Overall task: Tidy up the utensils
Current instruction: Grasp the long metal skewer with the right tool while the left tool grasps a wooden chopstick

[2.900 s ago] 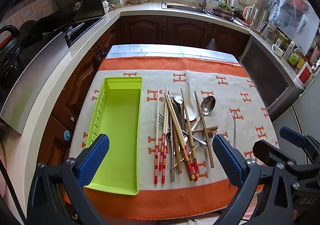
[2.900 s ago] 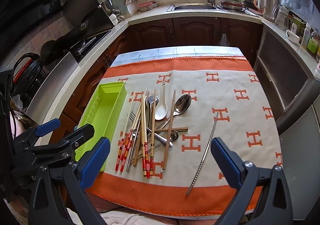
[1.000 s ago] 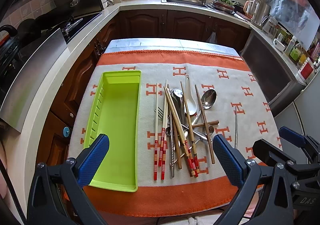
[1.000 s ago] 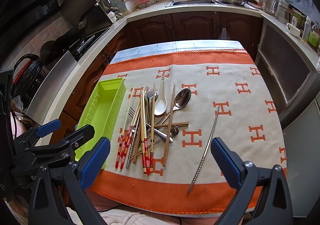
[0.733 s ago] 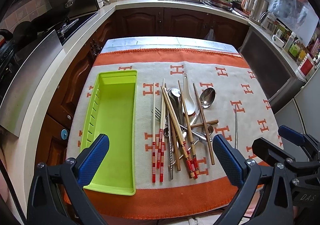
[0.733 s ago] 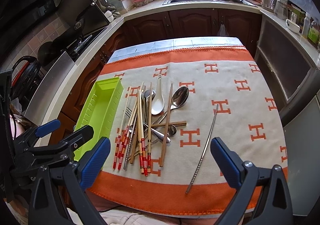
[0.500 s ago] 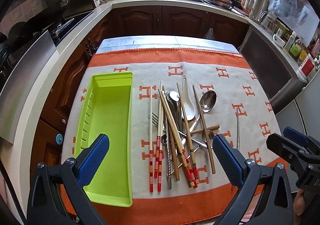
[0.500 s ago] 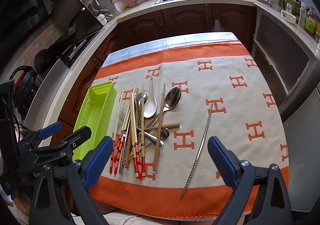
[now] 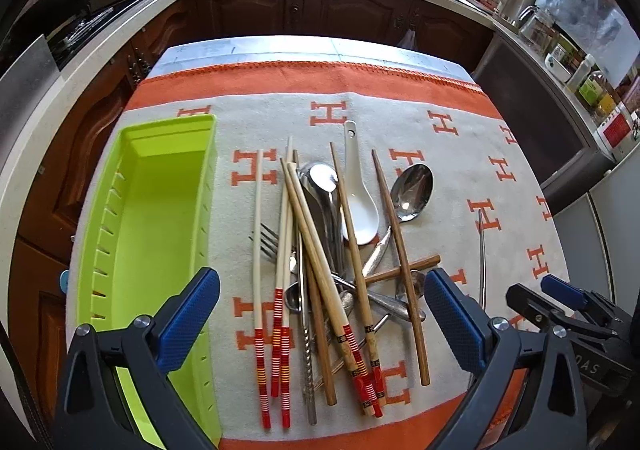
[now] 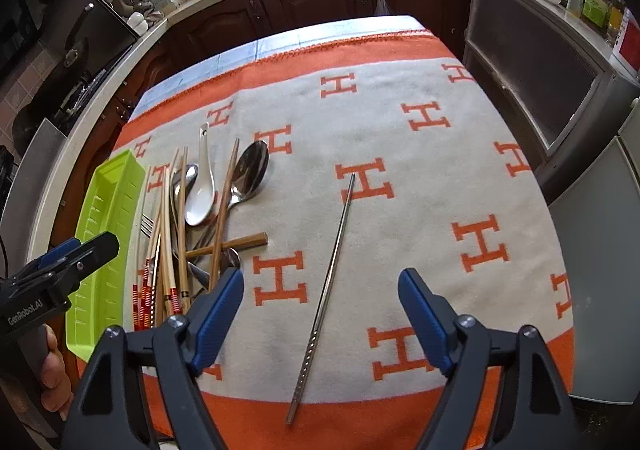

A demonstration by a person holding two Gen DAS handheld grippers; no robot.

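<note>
From the left wrist, your left gripper [image 9: 318, 310] hangs spread and empty over the jumbled utensils [image 9: 332, 250], beside the bare green tray [image 9: 152, 209]. From the right wrist, your right gripper [image 10: 320, 308] straddles the lone metal chopstick [image 10: 326, 290], spread; closing on it seems next.

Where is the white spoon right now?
In the left wrist view, the white spoon lies in the utensil pile on the cloth, handle pointing away, between a wooden chopstick and the big metal spoon on its right.
</note>
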